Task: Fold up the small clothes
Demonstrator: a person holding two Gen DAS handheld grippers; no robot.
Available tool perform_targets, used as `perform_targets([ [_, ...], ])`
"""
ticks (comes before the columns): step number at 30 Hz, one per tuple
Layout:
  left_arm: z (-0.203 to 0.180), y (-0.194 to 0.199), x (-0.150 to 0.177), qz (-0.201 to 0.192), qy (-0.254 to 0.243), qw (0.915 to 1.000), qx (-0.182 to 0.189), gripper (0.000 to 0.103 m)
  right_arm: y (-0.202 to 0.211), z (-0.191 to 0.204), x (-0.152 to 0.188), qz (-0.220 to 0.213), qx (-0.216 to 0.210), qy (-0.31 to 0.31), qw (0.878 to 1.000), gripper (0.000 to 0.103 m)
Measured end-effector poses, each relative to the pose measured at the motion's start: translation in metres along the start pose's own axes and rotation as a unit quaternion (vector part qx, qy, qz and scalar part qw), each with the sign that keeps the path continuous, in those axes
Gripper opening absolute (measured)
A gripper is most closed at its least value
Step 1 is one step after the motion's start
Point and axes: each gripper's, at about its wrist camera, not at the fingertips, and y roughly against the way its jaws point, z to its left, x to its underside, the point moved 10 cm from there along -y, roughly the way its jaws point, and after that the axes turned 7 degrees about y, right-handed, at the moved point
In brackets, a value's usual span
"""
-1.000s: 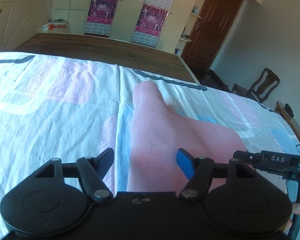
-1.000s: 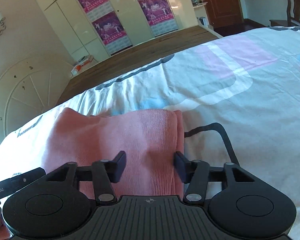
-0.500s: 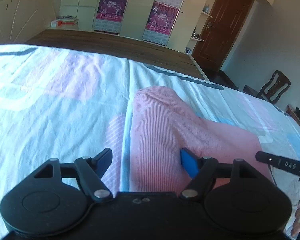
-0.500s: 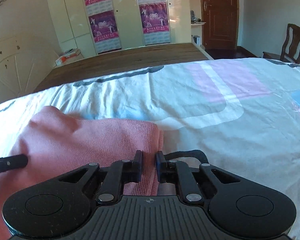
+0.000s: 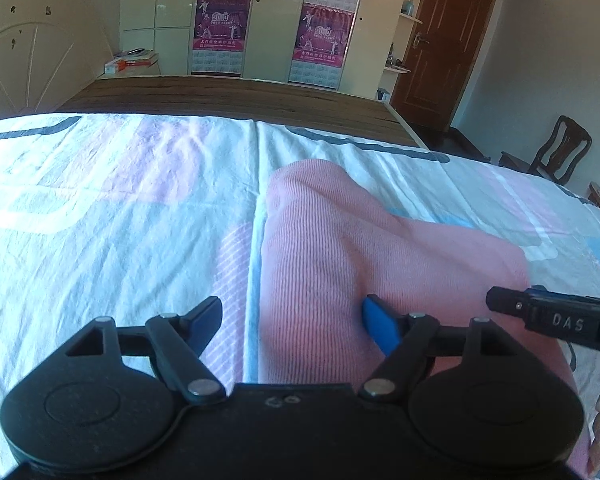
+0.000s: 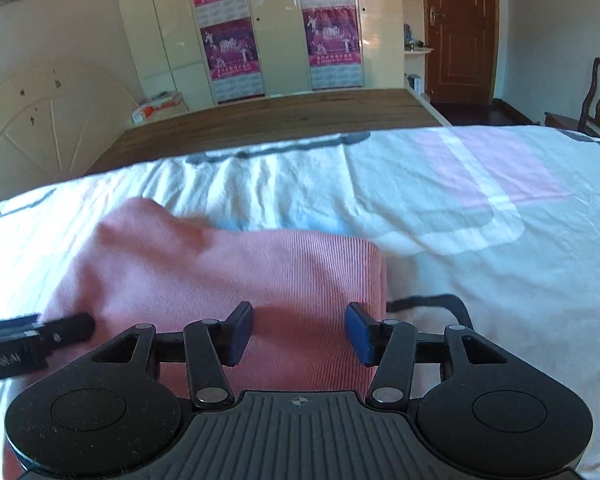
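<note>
With both my left tool [image 5: 292, 320] and right tool [image 6: 299, 330] just spread and released, the folded pink ribbed garment [image 6: 228, 272] lies flat beneath them on the patterned bedsheet [image 5: 100, 216].

We see one pink ribbed garment [image 5: 340, 248] lying folded on the bed sheet [image 5: 100, 208], which is white with pink, blue and grey blocks. Its ribs run lengthwise along the cloth. In the left wrist view we find a straight folded edge on its left side and a rounded, slightly raised far end. In the right wrist view the garment [image 6: 228, 264] shows a thick, layered right edge and a soft hump at its far left corner.
</note>
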Motion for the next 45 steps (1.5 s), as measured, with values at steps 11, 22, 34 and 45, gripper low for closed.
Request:
perform_targets([
  [11,-0.005,0.032,0.009,0.001,-0.019,0.9998,-0.003,0.074,0.055,0.023,0.004,-0.037,-0.032,0.017,0.999,0.051],
  [22,-0.007,0.049,0.041,0.016,-0.029,0.9994,-0.004,0.076,0.069,0.036,0.079,-0.004,-0.014,0.076,0.997,0.051],
  [34,0.005,0.058,0.086,0.061,-0.029,0.9977,-0.001,0.074,0.081,0.016,0.11,0.022,-0.014,0.009,1.0,0.052],
  [45,-0.006,0.076,0.079,0.046,-0.055,0.9974,-0.008,0.073,0.113,0.009,0.106,-0.006,-0.006,-0.021,1.0,0.053],
])
